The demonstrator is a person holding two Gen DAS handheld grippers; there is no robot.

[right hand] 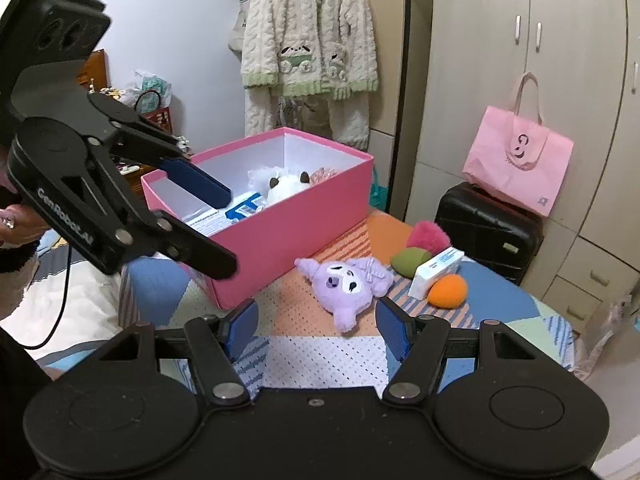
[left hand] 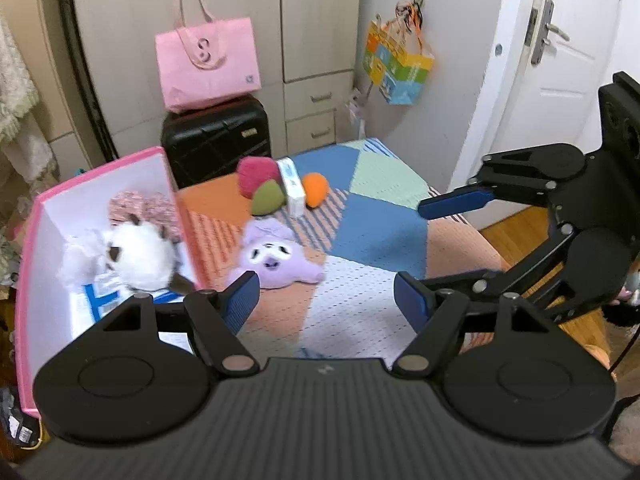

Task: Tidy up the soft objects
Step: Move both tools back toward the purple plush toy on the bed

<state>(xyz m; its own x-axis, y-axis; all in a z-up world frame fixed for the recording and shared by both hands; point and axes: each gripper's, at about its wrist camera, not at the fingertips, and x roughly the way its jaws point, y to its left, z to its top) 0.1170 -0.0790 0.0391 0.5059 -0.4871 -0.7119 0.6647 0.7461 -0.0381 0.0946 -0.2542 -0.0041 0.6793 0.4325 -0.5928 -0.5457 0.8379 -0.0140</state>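
A purple plush toy (left hand: 272, 258) lies on the patchwork bed cover beside an open pink box (left hand: 28, 264); it also shows in the right wrist view (right hand: 346, 284). The pink box (right hand: 296, 216) holds a white plush (left hand: 138, 258), a pink knitted piece (left hand: 144, 208) and a blue-white packet (right hand: 244, 208). Behind the purple plush lie a pink soft ball (left hand: 256, 174), a green one (left hand: 269, 198), an orange one (left hand: 315, 189) and a white tissue pack (left hand: 292, 188). My left gripper (left hand: 326, 300) is open and empty, just short of the purple plush. My right gripper (right hand: 316, 324) is open and empty near it.
A black suitcase (left hand: 216, 140) with a pink tote bag (left hand: 206, 64) stands behind the bed, by the wardrobe. A colourful bag (left hand: 398, 66) hangs on the wall. A white door (left hand: 560, 60) is at right. A fluffy robe (right hand: 308, 48) hangs behind the box.
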